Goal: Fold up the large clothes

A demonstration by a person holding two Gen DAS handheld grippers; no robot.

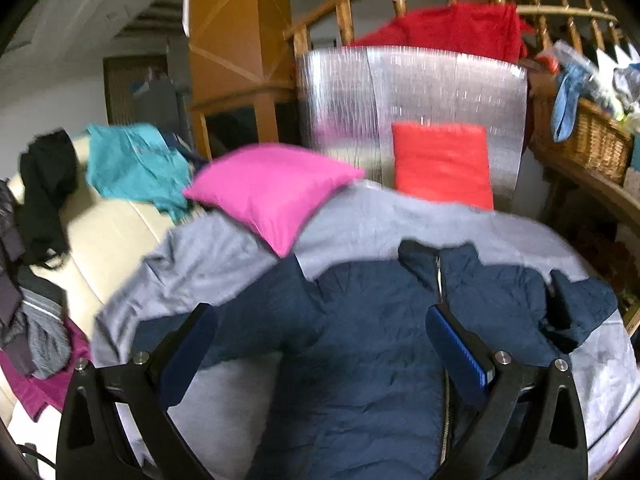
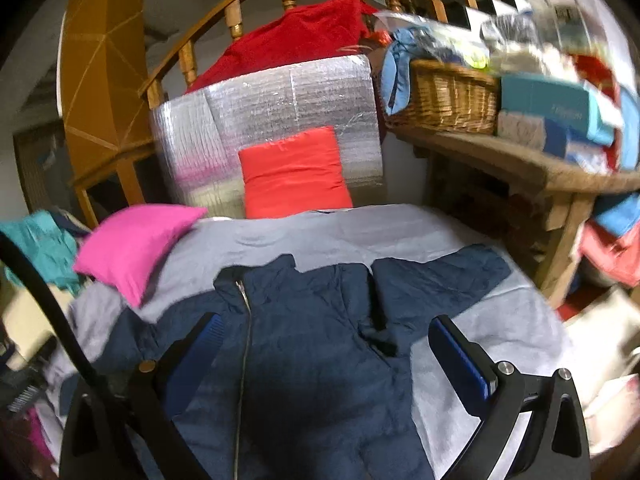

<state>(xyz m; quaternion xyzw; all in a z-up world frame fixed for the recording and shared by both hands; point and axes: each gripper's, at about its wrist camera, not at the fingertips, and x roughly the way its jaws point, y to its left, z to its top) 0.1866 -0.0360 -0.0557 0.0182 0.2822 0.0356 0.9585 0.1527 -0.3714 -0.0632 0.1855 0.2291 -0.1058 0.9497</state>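
A navy zip-up jacket (image 1: 360,340) lies spread flat, front up, on a grey sheet (image 1: 400,216); its zip runs down the middle. Its sleeves stretch out to both sides. My left gripper (image 1: 320,320) is open and empty, hovering above the jacket's chest. In the right wrist view the same jacket (image 2: 312,340) lies on the sheet (image 2: 360,232), with one sleeve (image 2: 440,276) reaching right. My right gripper (image 2: 324,328) is open and empty above the jacket's right half.
A pink cushion (image 1: 268,188) rests on the sheet's far left; a red cushion (image 1: 440,164) leans on a silver foil panel (image 1: 344,100). Teal cloth (image 1: 132,160) and dark clothes lie left. A wicker basket (image 2: 444,96) sits on a wooden shelf (image 2: 500,160) at right.
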